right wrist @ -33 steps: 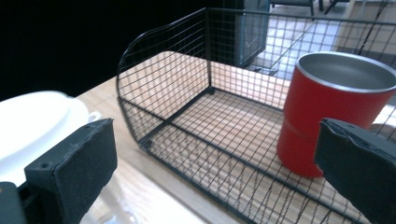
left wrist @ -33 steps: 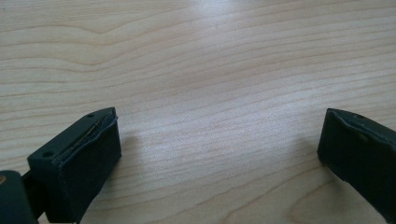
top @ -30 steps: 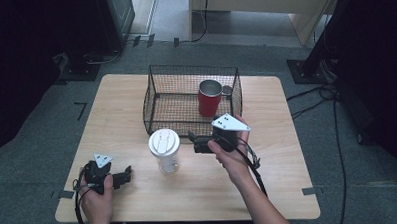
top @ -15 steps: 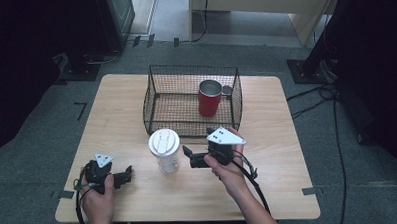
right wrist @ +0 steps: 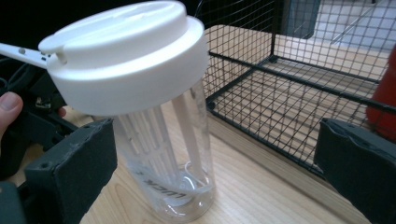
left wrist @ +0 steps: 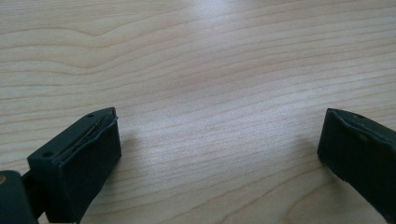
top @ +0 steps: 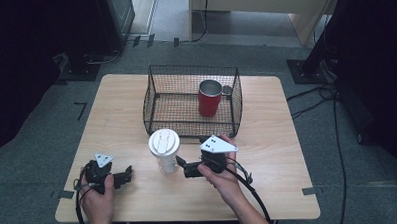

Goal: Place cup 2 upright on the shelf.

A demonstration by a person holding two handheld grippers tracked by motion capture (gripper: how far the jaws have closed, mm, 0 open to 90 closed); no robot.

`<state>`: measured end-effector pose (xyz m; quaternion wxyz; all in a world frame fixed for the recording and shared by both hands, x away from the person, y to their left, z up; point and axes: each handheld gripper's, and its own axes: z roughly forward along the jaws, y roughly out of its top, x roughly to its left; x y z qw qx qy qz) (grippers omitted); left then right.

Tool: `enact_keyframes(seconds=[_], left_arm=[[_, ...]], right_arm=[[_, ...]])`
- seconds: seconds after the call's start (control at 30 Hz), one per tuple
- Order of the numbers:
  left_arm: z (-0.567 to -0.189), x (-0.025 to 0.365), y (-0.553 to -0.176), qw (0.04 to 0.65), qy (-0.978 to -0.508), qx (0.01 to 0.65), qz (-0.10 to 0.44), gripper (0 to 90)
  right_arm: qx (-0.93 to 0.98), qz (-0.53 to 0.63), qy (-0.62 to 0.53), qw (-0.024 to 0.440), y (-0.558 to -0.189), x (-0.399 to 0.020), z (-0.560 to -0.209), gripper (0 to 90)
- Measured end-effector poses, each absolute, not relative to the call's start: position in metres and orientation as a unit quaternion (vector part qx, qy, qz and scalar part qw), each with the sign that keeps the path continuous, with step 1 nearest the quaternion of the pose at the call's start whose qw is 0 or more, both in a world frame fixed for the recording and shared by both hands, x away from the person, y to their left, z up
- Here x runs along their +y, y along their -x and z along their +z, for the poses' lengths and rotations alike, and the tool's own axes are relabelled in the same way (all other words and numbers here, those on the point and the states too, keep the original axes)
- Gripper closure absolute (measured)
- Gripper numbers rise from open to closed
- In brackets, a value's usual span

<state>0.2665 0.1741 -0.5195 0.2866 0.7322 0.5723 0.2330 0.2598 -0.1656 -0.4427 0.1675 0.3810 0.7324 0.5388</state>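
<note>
A clear plastic bottle (top: 164, 149) (right wrist: 163, 158) with a wide white lid stands upright on the wooden table (top: 277, 134), just in front of a black wire basket (top: 156, 101) (right wrist: 280, 88). A red cup (top: 208, 98) stands inside the basket at its right. My right gripper (top: 181, 166) (right wrist: 215, 172) is open, low over the table to the right of the bottle, its jaws pointing left at it. The bottle sits between the jaws, nearer the left one, with no contact visible. My left gripper (top: 128, 175) (left wrist: 219, 154) is open near the front left, with bare wood between its jaws.
The table's front edge (top: 190, 220) lies close behind both hands. Grey carpet (top: 358, 171) surrounds the table, with cables (top: 331, 95) on the floor to the right and dark furniture at the back left.
My right gripper has moved down and left toward the bottle, from in front of the basket to low beside the bottle. The left gripper has stayed put.
</note>
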Motion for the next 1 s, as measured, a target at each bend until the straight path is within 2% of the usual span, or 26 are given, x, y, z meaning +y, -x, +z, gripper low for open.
enact_keyframes(seconds=[1.0], left_arm=[[-0.519,0.174,-0.266,0.287,-0.732,0.572,0.233,0.0]], right_arm=[[0.743,0.539,-0.369,0.145,-0.265,-0.133,-0.453,0.0]])
